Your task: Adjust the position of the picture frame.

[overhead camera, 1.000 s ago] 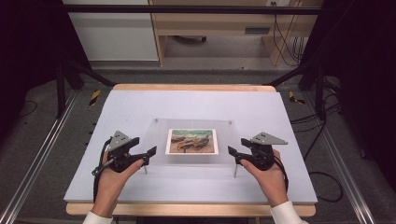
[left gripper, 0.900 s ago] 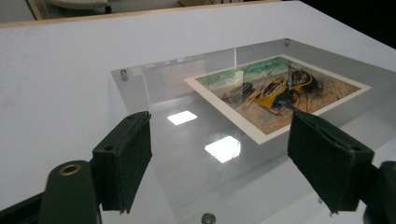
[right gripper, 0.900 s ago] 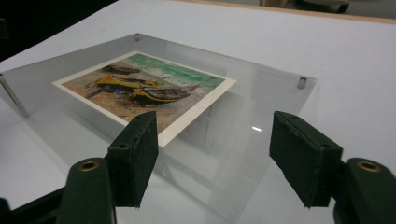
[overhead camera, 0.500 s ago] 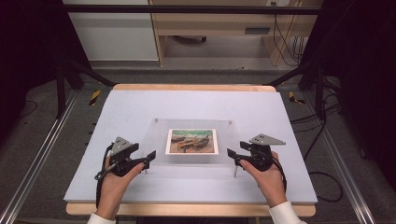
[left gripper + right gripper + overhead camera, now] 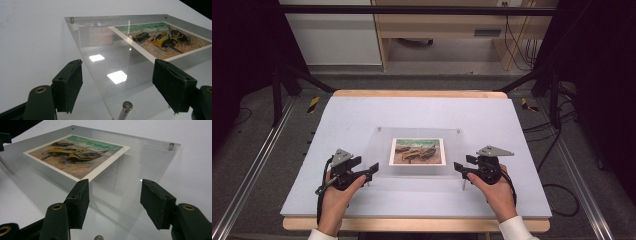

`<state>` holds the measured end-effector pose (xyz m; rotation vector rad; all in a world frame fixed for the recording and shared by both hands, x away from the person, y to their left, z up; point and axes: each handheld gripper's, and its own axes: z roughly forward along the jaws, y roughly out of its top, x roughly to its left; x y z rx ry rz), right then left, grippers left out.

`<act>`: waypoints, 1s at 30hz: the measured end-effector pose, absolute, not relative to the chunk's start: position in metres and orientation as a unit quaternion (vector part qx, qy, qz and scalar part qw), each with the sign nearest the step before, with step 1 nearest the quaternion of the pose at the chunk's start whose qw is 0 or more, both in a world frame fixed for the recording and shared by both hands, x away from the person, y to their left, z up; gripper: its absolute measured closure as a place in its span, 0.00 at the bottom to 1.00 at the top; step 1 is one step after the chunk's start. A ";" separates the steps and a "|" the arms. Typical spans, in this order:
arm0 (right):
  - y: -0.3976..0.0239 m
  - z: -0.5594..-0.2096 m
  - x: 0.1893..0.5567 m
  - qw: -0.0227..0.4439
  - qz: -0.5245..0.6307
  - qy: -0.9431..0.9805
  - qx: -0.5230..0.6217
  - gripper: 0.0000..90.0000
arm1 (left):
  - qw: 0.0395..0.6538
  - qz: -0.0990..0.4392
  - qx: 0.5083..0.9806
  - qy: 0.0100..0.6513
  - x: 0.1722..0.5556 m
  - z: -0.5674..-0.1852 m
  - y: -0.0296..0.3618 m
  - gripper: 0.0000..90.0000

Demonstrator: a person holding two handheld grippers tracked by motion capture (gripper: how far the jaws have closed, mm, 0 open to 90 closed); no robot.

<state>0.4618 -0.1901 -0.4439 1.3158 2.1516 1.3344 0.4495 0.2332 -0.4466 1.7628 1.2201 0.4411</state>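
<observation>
Hands first: your left gripper (image 5: 373, 168) and right gripper (image 5: 458, 167) sit at the near corners of the clear frame (image 5: 384, 150), both with jaws spread wide and nothing between them. In the left gripper view the pads straddle the frame's near corner, where a small metal post (image 5: 125, 110) stands under the pane; the right gripper view shows the same on the other side (its own post (image 5: 99, 237) just peeks in at the bottom). So you look to be at the approach step, lined up to take hold of the frame from both ends, which lies in the middle of the table (image 5: 342, 115) with the boat picture (image 5: 418, 151) under its pane. Your next move calls for easing each gripper forward until the pane's edge sits between the pads, then closing evenly, since a tilted grip could slip on that smooth surface. Compared with a second ago, your left gripper has dropped lower and nearer to you, while the right has barely shifted.
</observation>
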 end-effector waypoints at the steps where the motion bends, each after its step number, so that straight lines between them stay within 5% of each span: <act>1: -0.190 -0.445 0.462 0.141 0.462 0.746 0.458 0.43 | 0.461 0.170 0.714 0.500 0.450 -0.448 0.234 0.26; 30: -0.199 -0.453 0.465 0.079 0.471 0.722 0.501 0.35 | 0.483 0.083 0.700 0.520 0.456 -0.457 0.240 0.24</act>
